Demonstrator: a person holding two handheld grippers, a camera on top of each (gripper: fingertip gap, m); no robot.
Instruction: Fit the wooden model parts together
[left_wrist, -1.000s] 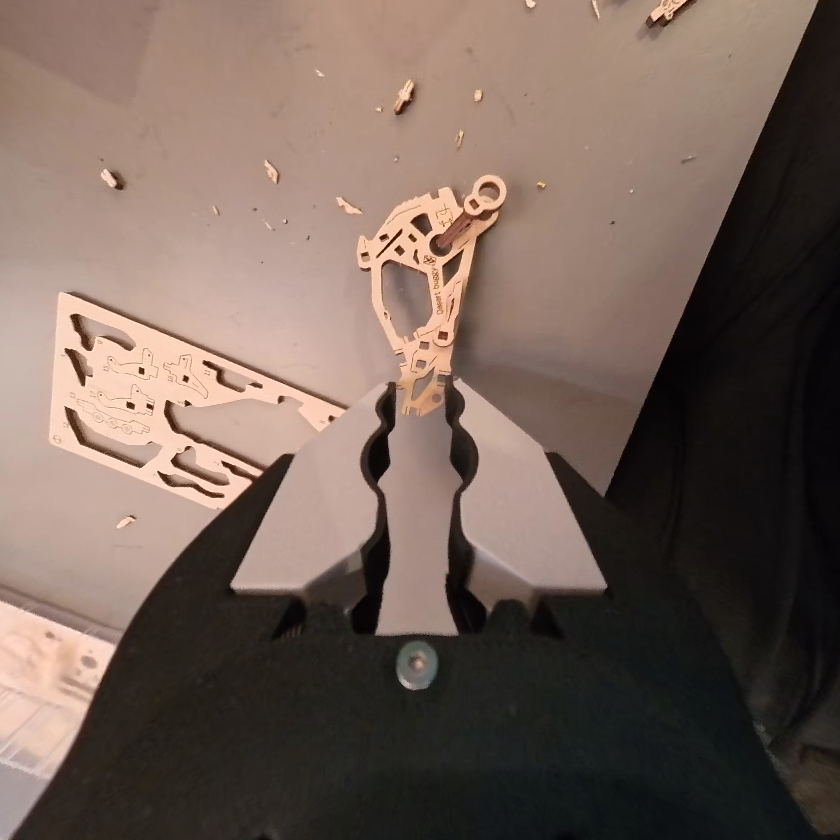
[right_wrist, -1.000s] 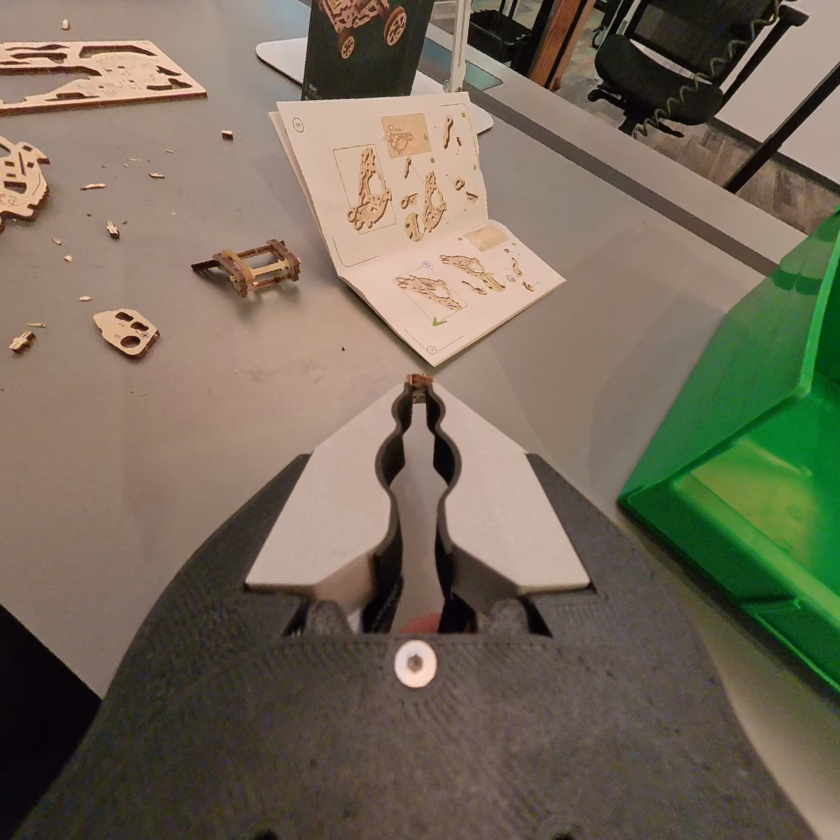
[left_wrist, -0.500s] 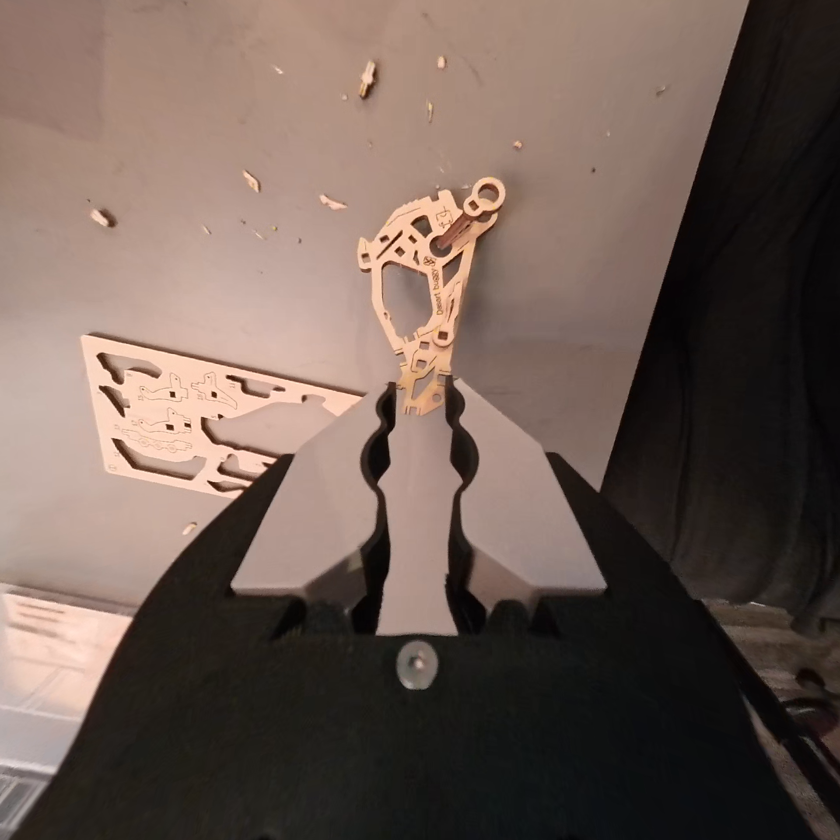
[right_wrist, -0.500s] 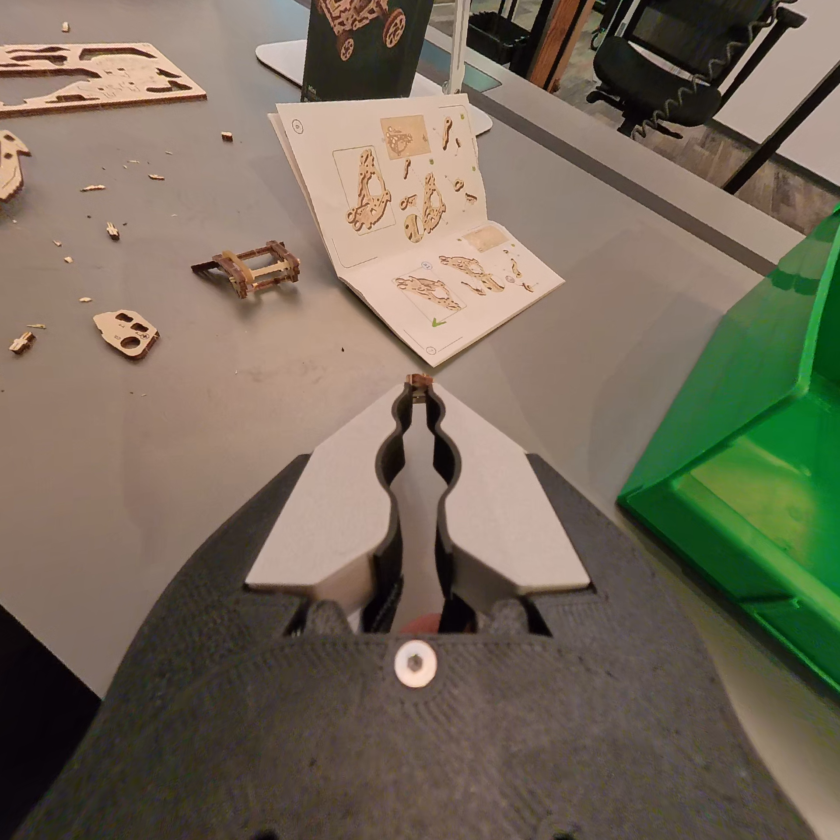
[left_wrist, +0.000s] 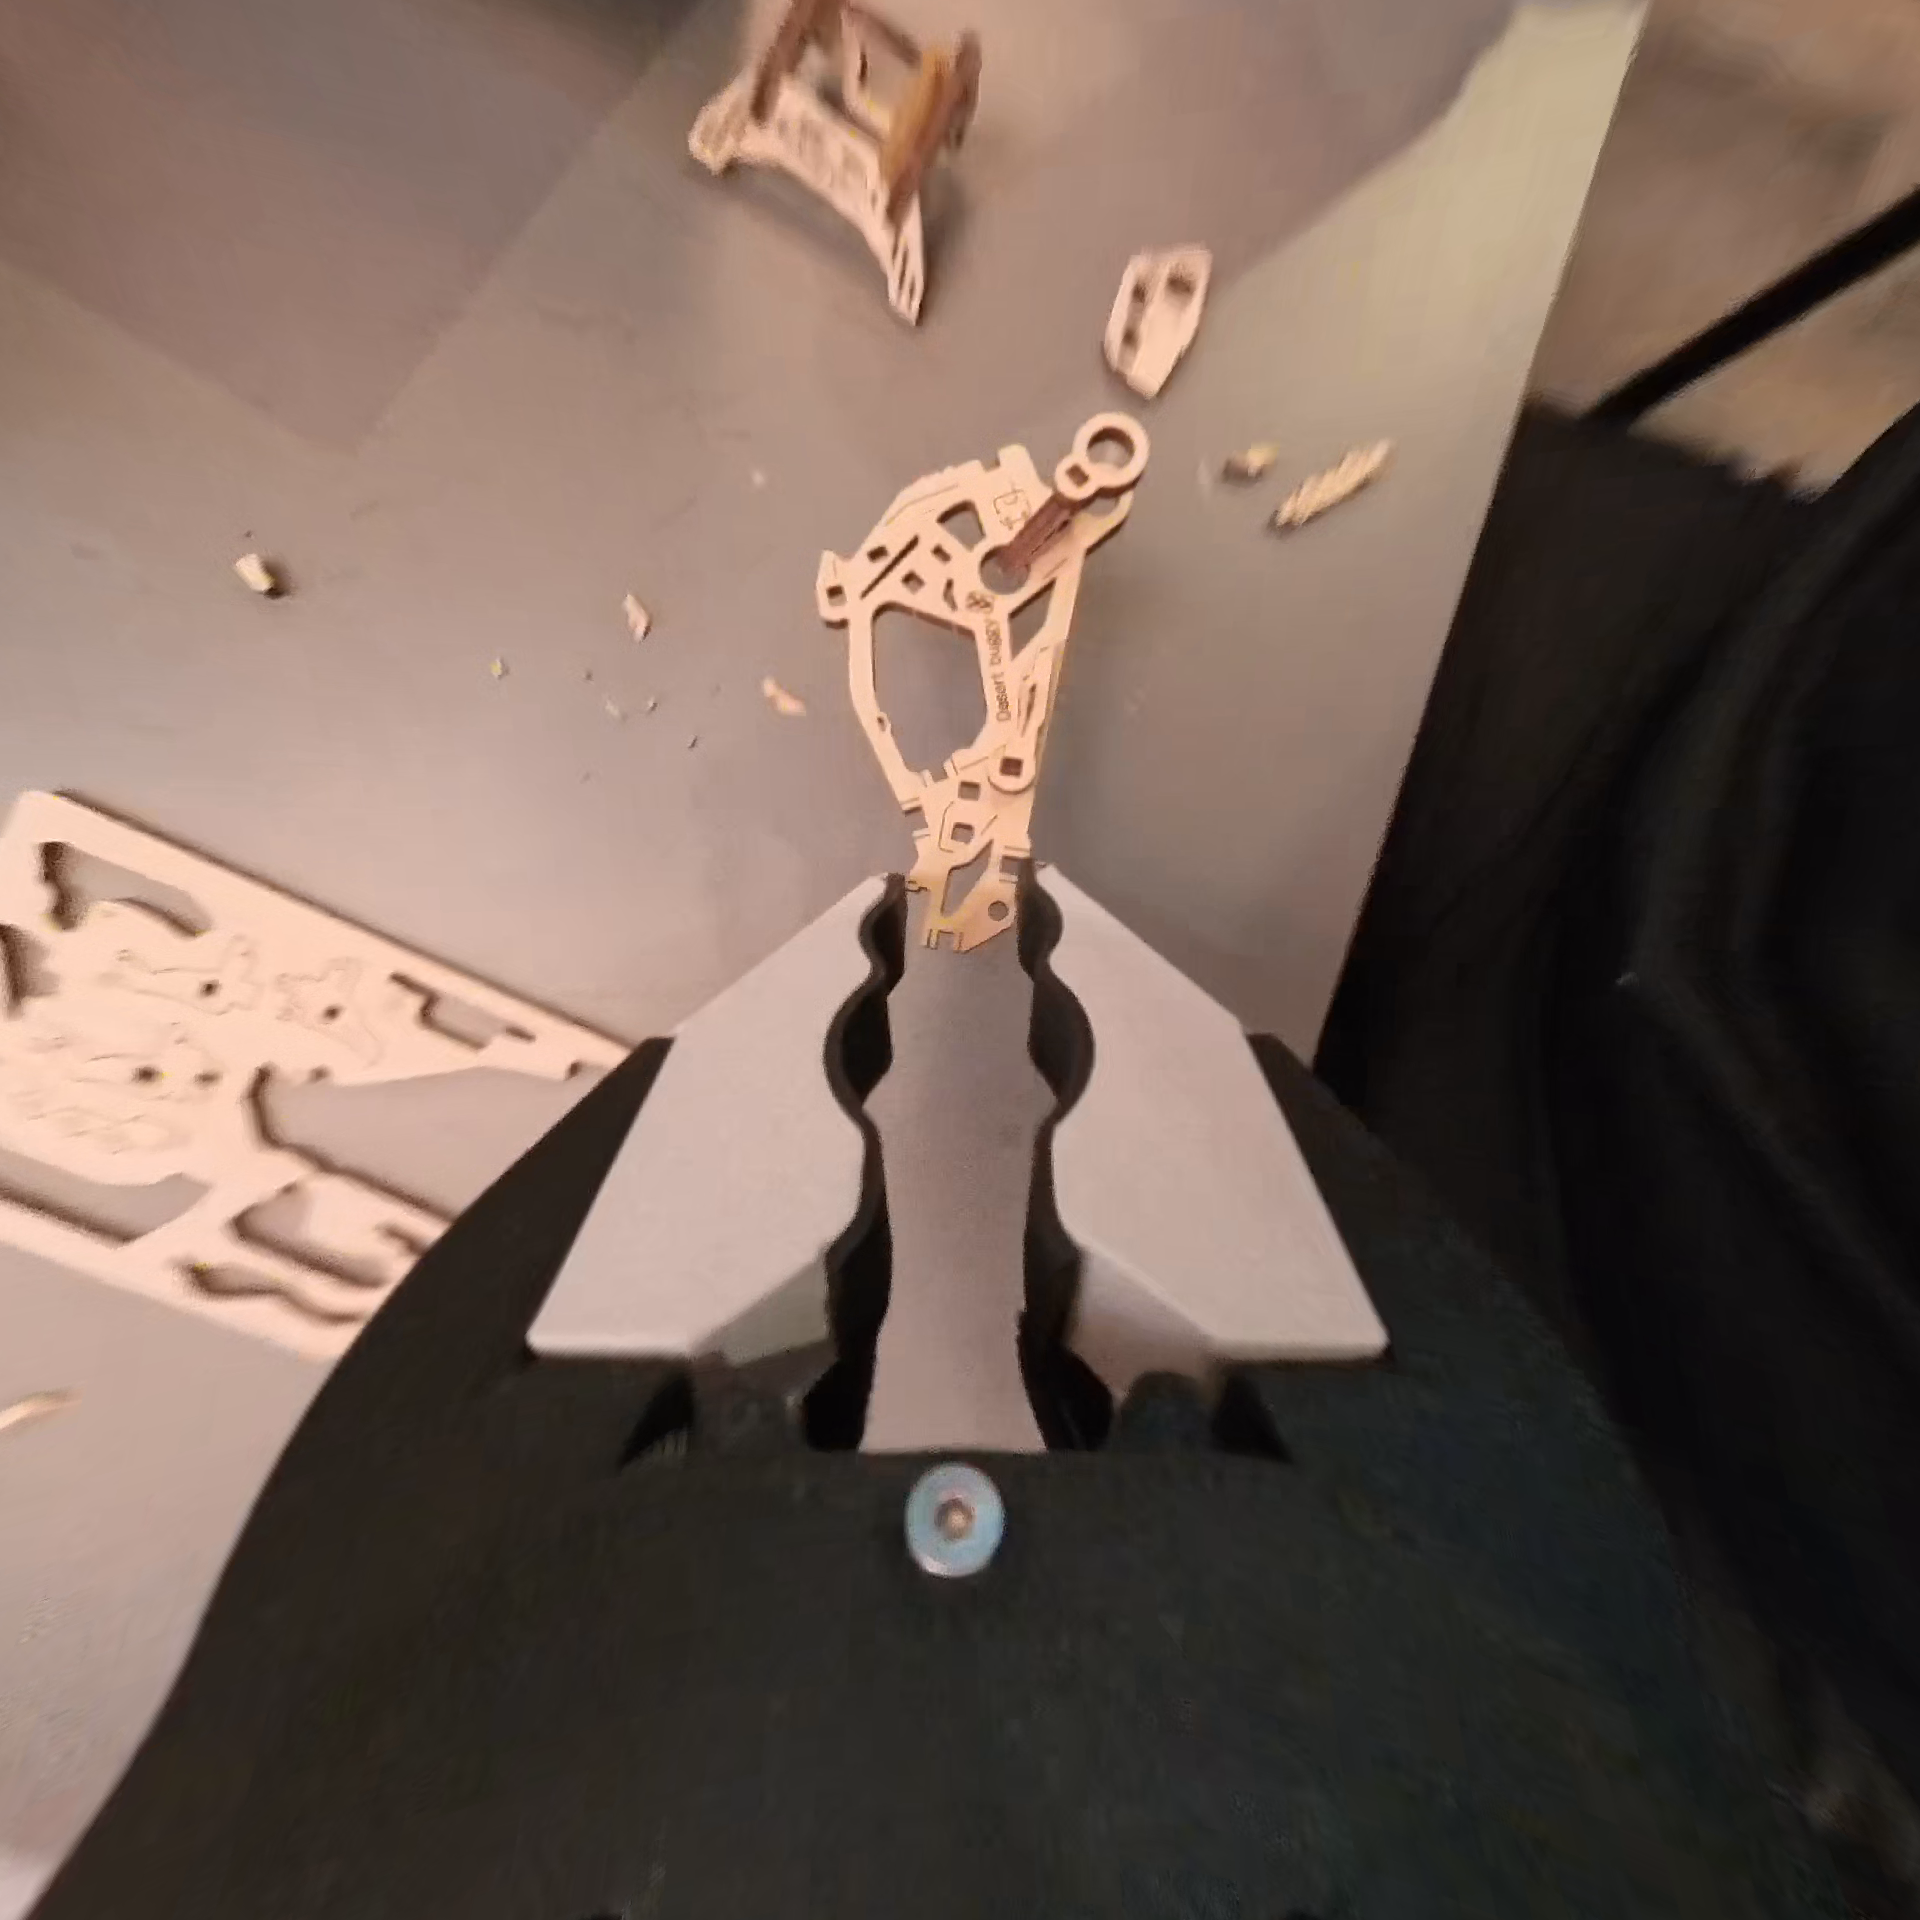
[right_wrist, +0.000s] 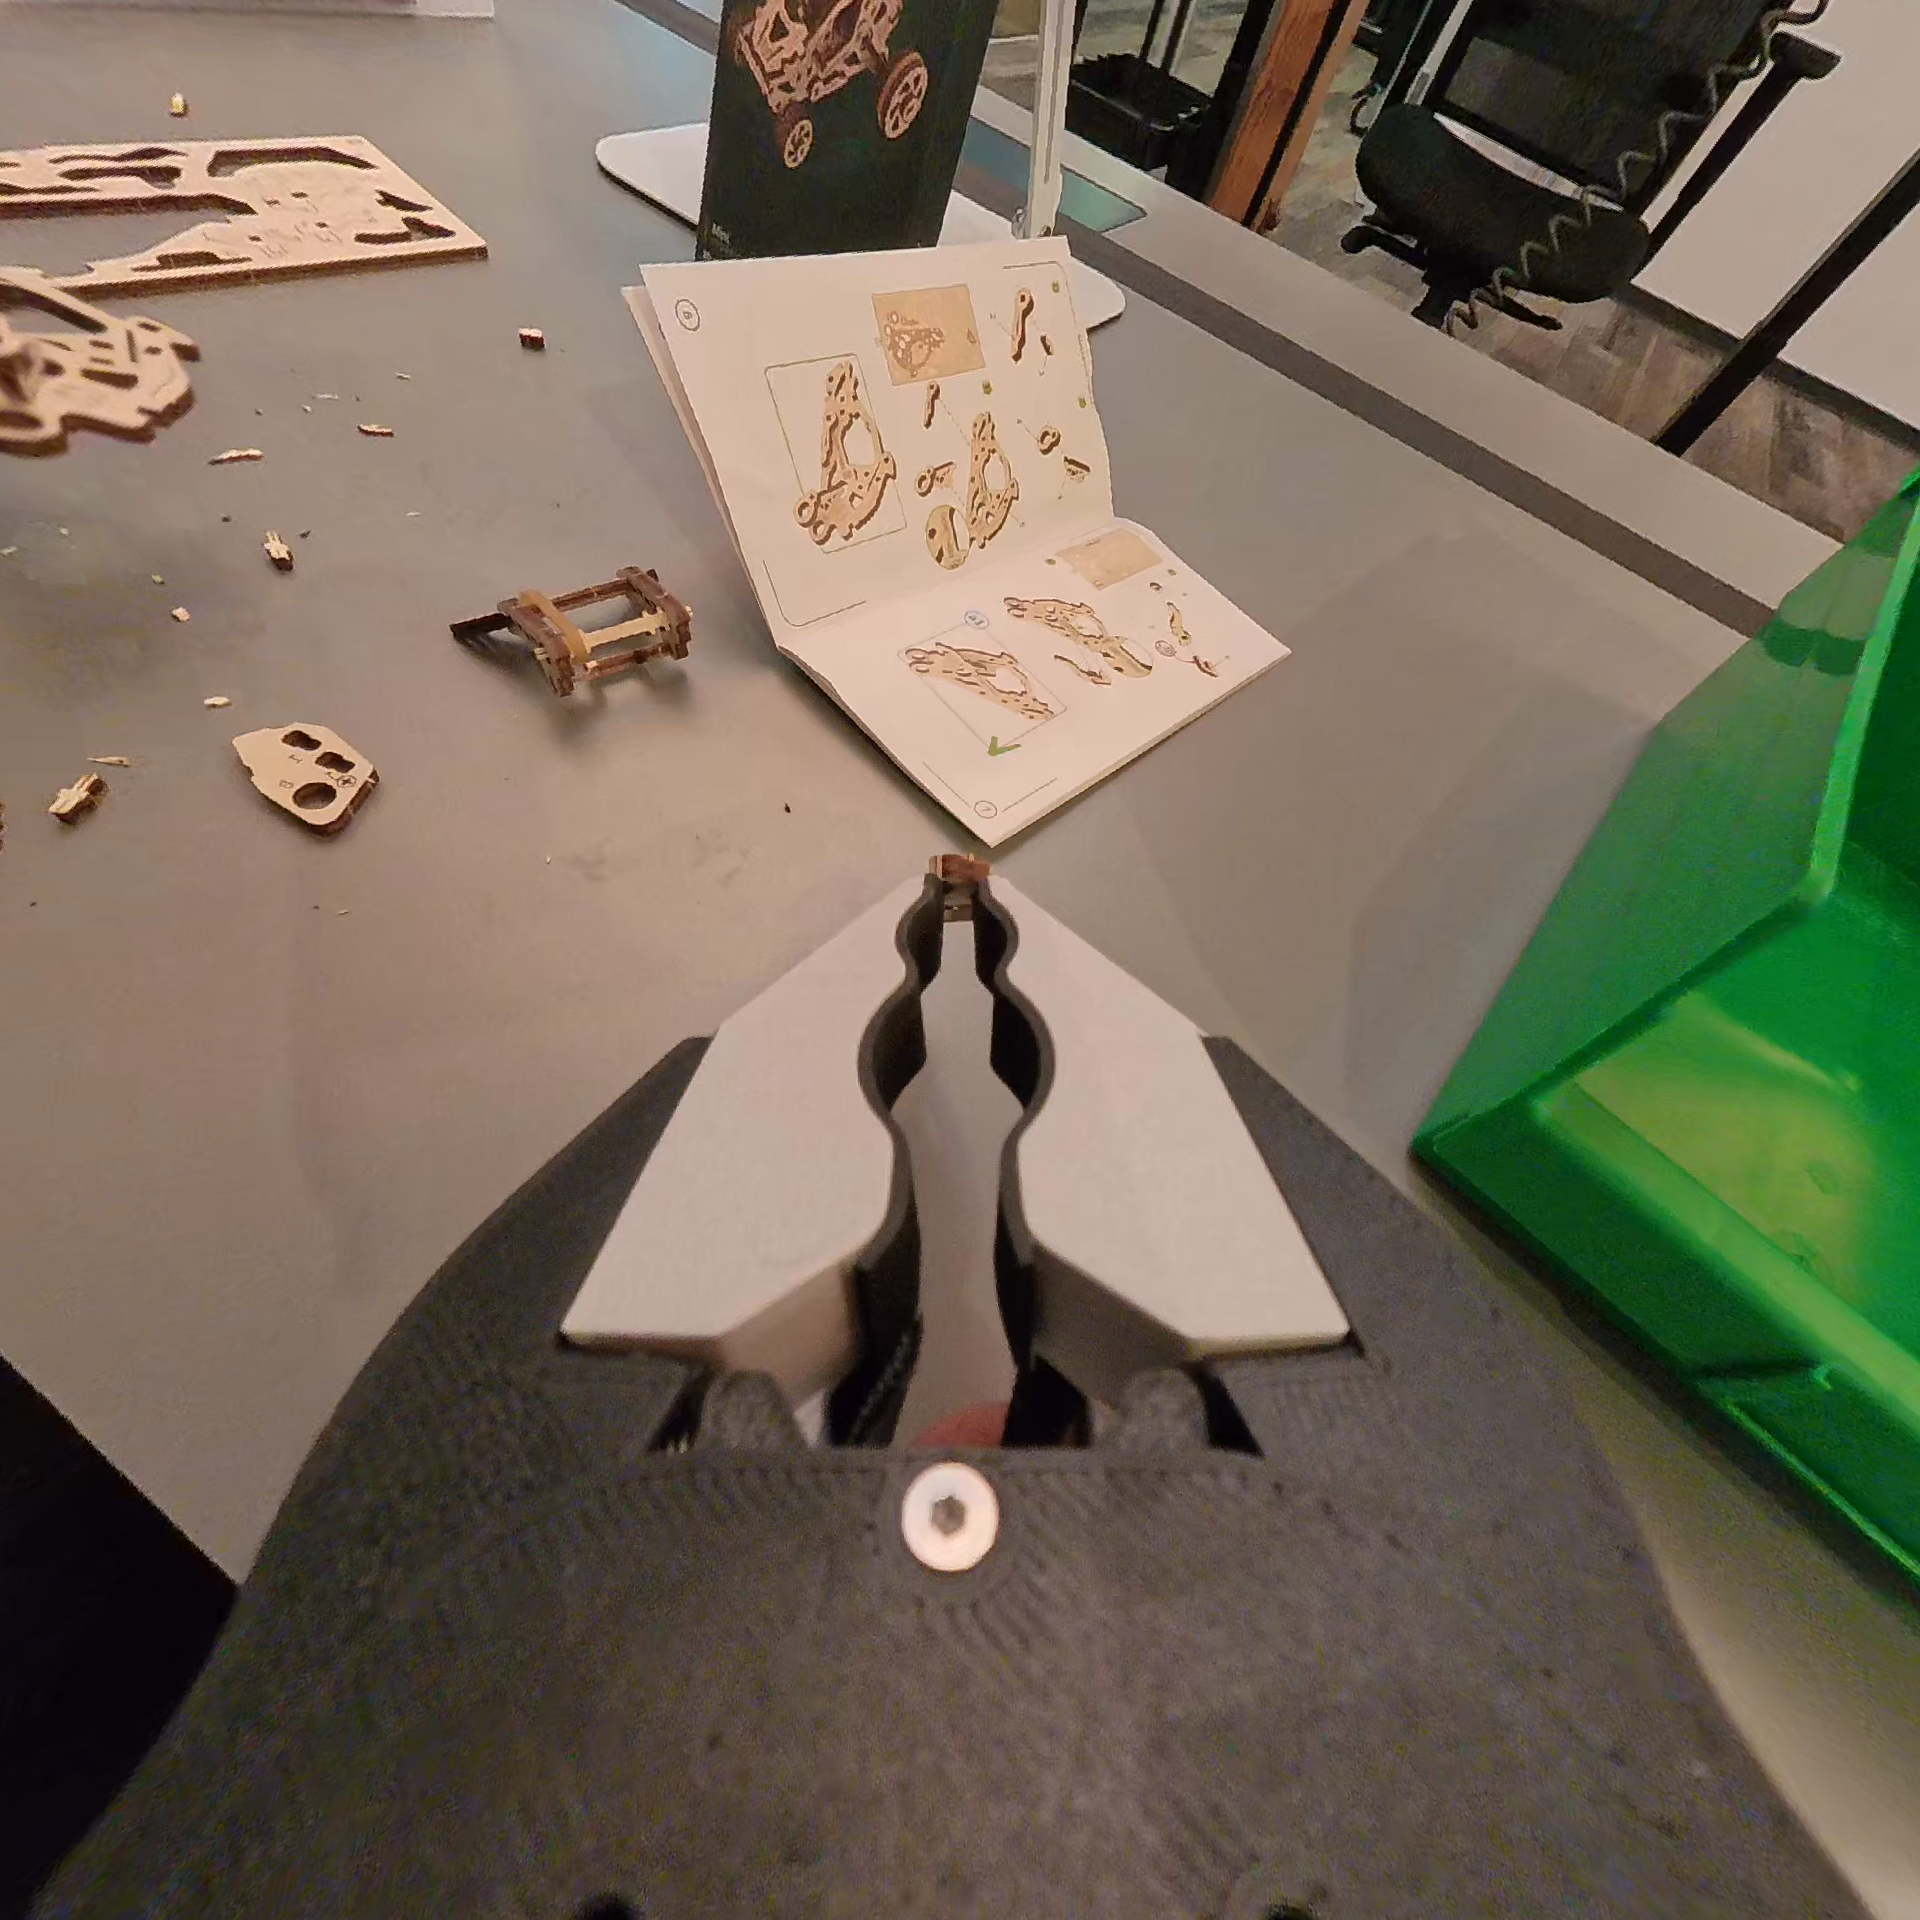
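Above the grey table (left_wrist: 416, 520), the left gripper (left_wrist: 961, 914) points down, its jaws clamped on the lower end of a flat wooden frame piece (left_wrist: 956, 665) that sticks out past the fingertips. Low over the same table, the right gripper (right_wrist: 956, 883) pinches a small wooden part (right_wrist: 954, 868) at its tips. An instruction booklet (right_wrist: 935, 520) lies just ahead, a green bin (right_wrist: 1714, 1091) to the right, a small wooden assembly (right_wrist: 582, 639) and scraps to the left.

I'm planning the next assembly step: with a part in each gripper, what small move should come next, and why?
Probably bring the right gripper, shut on a small wooden piece, toward the left gripper, which holds the flat frame upright. The two parts are apart, and neither view shows the other gripper close.
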